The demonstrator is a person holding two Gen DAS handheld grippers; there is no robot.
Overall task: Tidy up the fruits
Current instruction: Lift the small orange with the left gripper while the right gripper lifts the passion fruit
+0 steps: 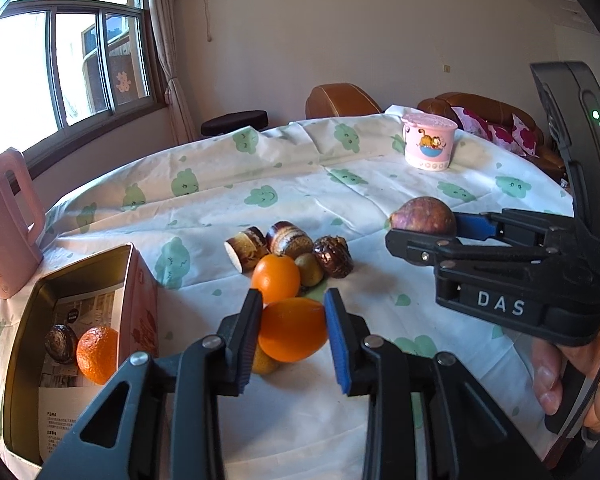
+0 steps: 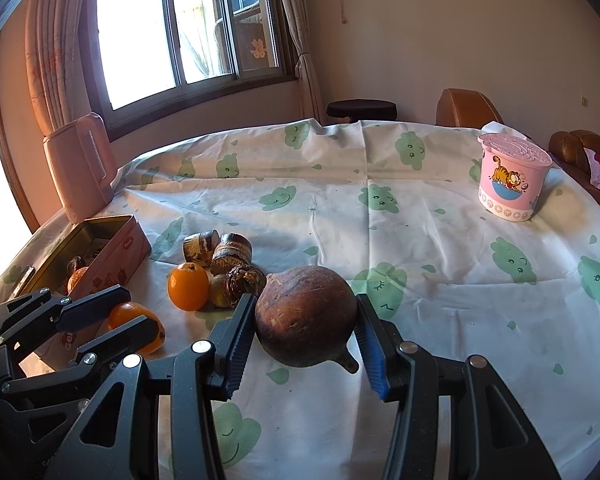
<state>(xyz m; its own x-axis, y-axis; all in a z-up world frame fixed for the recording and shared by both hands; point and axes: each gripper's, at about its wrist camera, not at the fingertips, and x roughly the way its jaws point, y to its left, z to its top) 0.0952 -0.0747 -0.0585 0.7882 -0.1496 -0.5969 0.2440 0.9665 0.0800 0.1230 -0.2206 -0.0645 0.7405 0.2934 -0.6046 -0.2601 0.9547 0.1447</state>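
My left gripper (image 1: 293,306) is shut on a smooth orange (image 1: 292,330) low over the cloth; a small yellow fruit (image 1: 262,362) peeks out beneath it. Just beyond lies a heap: another orange (image 1: 276,278), two striped brown cut pieces (image 1: 246,246), a wrinkled dark fruit (image 1: 332,256) and a small greenish one (image 1: 310,268). My right gripper (image 2: 305,308) is shut on a big round brown fruit (image 2: 306,316) with a stub stem. An open pink tin (image 1: 22,312) at the left holds an orange (image 1: 98,354) and a dark round fruit (image 1: 60,342).
A pink cartoon-cat cup (image 2: 510,176) stands at the far right of the round table, and a pink jug (image 2: 80,164) at the far left behind the tin. Leather chairs (image 1: 340,100) and a stool sit beyond the table. A hand (image 1: 580,380) holds the right gripper's handle.
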